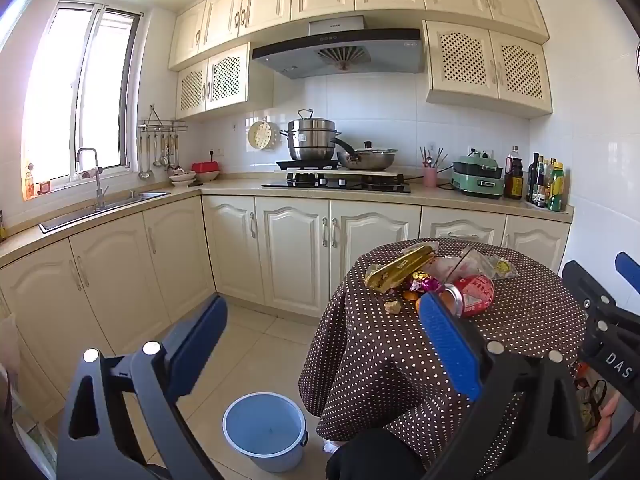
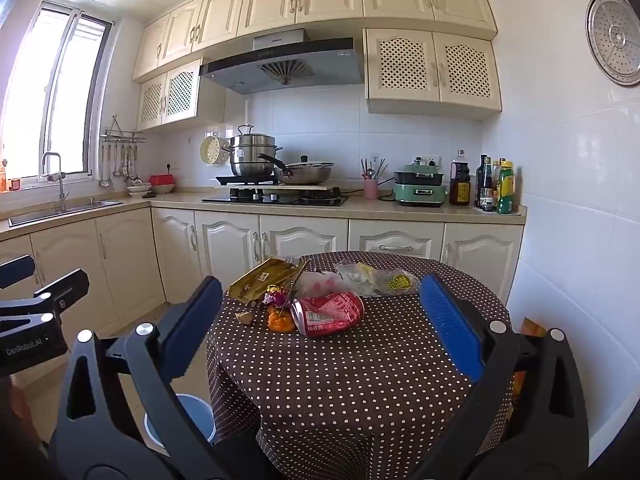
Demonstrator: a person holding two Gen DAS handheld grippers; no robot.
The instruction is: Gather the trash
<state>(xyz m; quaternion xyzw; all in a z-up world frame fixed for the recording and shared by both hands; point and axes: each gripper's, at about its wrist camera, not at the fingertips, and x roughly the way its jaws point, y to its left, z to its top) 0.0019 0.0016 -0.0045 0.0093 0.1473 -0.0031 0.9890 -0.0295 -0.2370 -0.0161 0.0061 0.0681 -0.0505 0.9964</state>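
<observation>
A round table in a brown polka-dot cloth (image 2: 360,380) is bearing a crushed red drink can (image 2: 330,314); the left gripper (image 1: 320,332) and the right gripper (image 2: 320,320) are both gaping wide, holding nothing.

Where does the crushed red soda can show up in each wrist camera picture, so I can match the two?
Left wrist view: the red can lies right of centre on the dotted tablecloth, just past the blue pad of the left tongs.
Right wrist view: the red can lies near the centre, between the pads of the right tongs.
Shared landmark: the gold wrapper just behind the can.
</observation>
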